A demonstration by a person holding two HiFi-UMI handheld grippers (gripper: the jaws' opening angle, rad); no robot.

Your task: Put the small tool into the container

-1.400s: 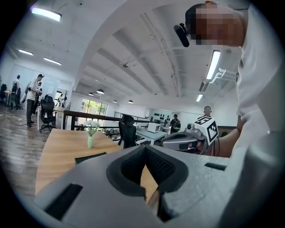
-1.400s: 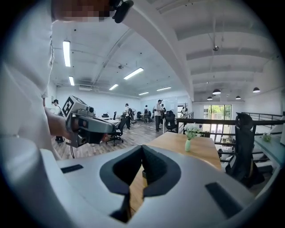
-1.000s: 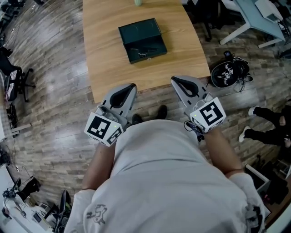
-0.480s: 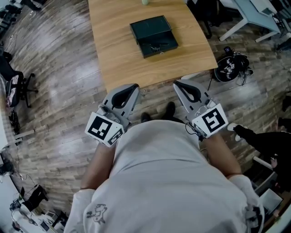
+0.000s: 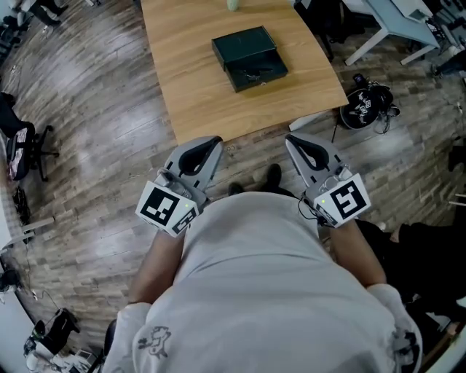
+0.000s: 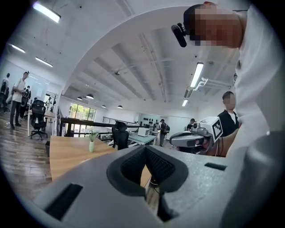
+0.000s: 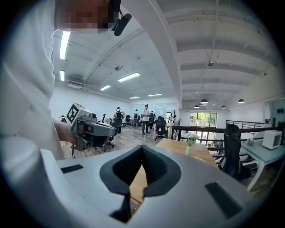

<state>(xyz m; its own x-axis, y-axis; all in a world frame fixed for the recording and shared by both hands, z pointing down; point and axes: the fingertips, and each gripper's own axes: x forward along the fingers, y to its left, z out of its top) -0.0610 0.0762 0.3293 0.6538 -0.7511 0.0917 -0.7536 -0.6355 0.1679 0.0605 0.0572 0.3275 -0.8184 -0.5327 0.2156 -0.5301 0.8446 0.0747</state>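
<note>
Head view: both hand-held grippers low at the person's waist, near edge of the bench (image 5: pixel 193 91) just beyond.
Left hand-held gripper (image 5: pixel 210 143): clenched, jaws tip to tip, nothing between.
Right hand-held gripper (image 5: pixel 293 141): clenched too, empty.
Container (image 5: pixel 250 49): dark box, lid open, mid-bench, well apart from both.
Small tool (image 5: pixel 255 75): pale glint in the container's near half, too small to make out.

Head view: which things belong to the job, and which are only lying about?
For the job: dark open box on the table; left gripper and right gripper, both shut, empty.
Lying about: vase on the table's far edge; black gear on the floor; office chair.
</note>
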